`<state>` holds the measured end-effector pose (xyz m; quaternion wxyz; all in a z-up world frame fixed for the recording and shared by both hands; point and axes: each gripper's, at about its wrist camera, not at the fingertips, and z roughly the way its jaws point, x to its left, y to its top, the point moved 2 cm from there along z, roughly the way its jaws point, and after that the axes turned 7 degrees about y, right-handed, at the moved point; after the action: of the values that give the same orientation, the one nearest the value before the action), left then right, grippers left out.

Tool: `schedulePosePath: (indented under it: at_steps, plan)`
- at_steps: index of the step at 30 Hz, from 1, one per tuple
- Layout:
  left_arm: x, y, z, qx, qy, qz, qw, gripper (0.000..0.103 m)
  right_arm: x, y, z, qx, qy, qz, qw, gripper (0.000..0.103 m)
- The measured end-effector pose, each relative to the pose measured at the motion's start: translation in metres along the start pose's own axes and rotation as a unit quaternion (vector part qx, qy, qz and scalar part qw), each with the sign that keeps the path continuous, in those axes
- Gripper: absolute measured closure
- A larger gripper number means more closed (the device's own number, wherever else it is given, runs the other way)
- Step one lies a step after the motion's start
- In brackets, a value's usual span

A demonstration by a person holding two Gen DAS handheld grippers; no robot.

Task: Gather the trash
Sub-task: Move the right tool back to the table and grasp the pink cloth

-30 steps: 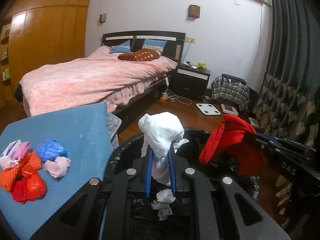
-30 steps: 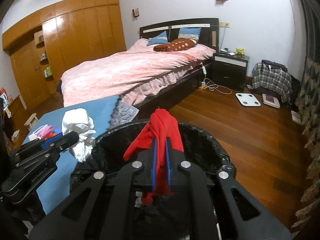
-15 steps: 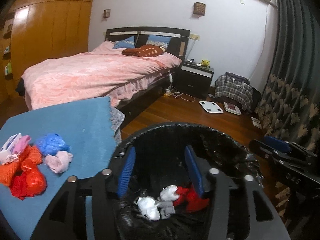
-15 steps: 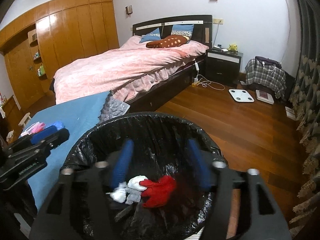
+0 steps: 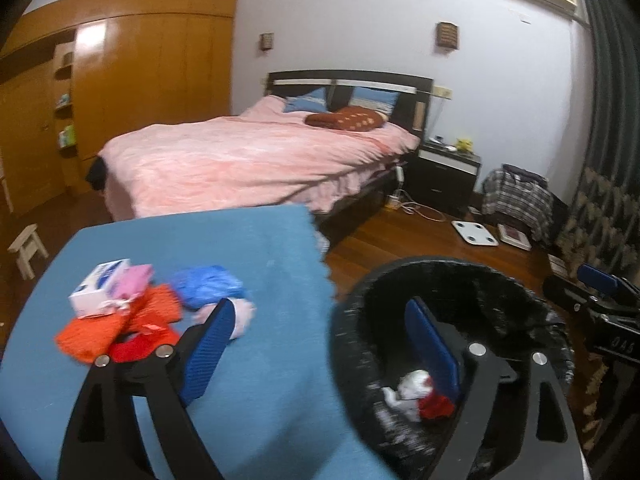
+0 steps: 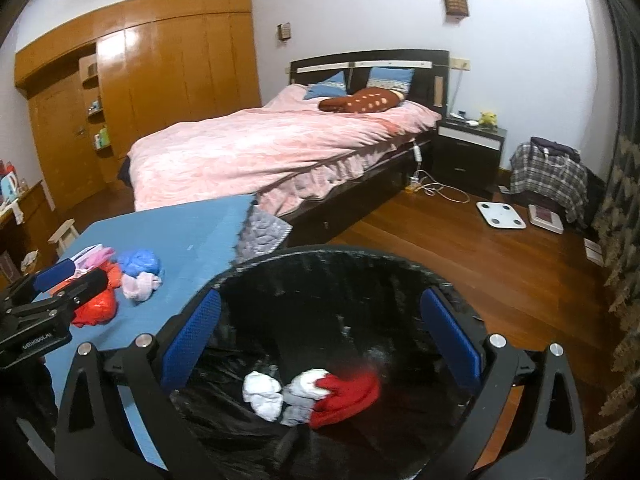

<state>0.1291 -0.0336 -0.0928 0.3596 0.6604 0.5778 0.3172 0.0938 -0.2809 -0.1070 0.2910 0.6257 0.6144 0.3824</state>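
Note:
A black-lined trash bin (image 6: 280, 264) (image 5: 472, 272) stands beside a blue-covered table (image 5: 240, 248) (image 6: 192, 232). White wads (image 6: 262, 394) and a red piece (image 6: 348, 394) lie at its bottom, and show in the left wrist view (image 5: 408, 388). A pile of trash lies on the table: a blue bag (image 5: 208, 284) (image 6: 140, 262), a pink wad (image 6: 138, 286), orange and red pieces (image 5: 120, 328) (image 6: 98, 306), a white box (image 5: 100, 286). My left gripper (image 5: 320, 344) is open and empty, straddling the table edge and bin rim. My right gripper (image 6: 320, 340) is open and empty over the bin.
A bed with a pink cover (image 6: 280, 140) stands behind the table. A black nightstand (image 6: 468, 152), a plaid bag (image 6: 548, 176) and a white scale (image 6: 500, 214) sit on the wooden floor at right. A small stool (image 5: 26, 246) stands at left.
Both grippers opened and dropped the white wad and the red piece into the bin. My left gripper has since swung left toward the table's trash pile.

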Motion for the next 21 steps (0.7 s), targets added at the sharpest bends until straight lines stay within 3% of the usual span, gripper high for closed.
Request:
schedulePosePath:
  at_steps: [11,21]
  plan:
    - [0.076,-0.015,-0.009,-0.002,0.081,-0.038,0.9960,0.017,0.068,0.011,0.029,0.008,0.060,-0.031,0.998,0.006]
    - [0.140,-0.024,-0.001,0.000,0.148,-0.063,0.9871,0.018,0.145,0.019,0.070,0.013,0.115,-0.059,0.991,0.006]
